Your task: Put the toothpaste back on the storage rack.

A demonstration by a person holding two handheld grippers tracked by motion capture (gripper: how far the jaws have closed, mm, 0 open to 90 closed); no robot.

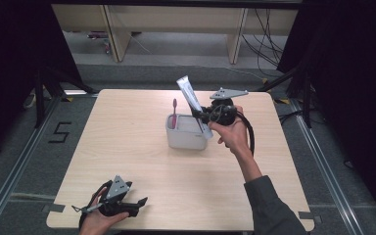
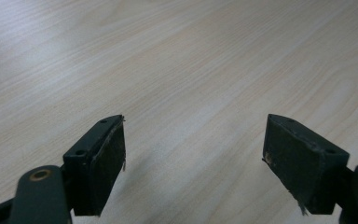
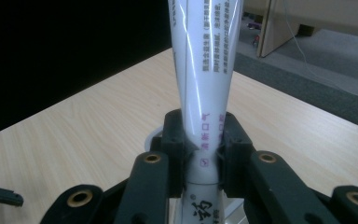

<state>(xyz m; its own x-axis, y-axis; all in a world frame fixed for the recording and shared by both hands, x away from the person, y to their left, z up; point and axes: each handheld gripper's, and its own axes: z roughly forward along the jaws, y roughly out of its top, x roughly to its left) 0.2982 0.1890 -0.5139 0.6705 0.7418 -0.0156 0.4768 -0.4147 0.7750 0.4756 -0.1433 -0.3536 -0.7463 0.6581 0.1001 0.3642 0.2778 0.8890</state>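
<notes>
A white toothpaste tube [image 1: 188, 95] with purple print stands tilted over the right end of a white rectangular holder [image 1: 186, 138]; my right gripper [image 1: 201, 116] is shut on its lower part. In the right gripper view both pads squeeze the toothpaste tube [image 3: 205, 84], the right gripper [image 3: 203, 144] clamping it mid-body. A pink toothbrush [image 1: 174, 112] stands upright in the holder's left end. My left gripper [image 1: 139, 201] rests at the table's near left corner, held by a hand. The left gripper [image 2: 193, 149] stands open over bare wood, nothing between its pads.
The light wooden table [image 1: 127, 147] has black tape marks at its front corners. Behind it stand wooden furniture legs [image 1: 117, 34] and loose cables [image 1: 267, 46] on the grey floor. Dark curtains flank both sides.
</notes>
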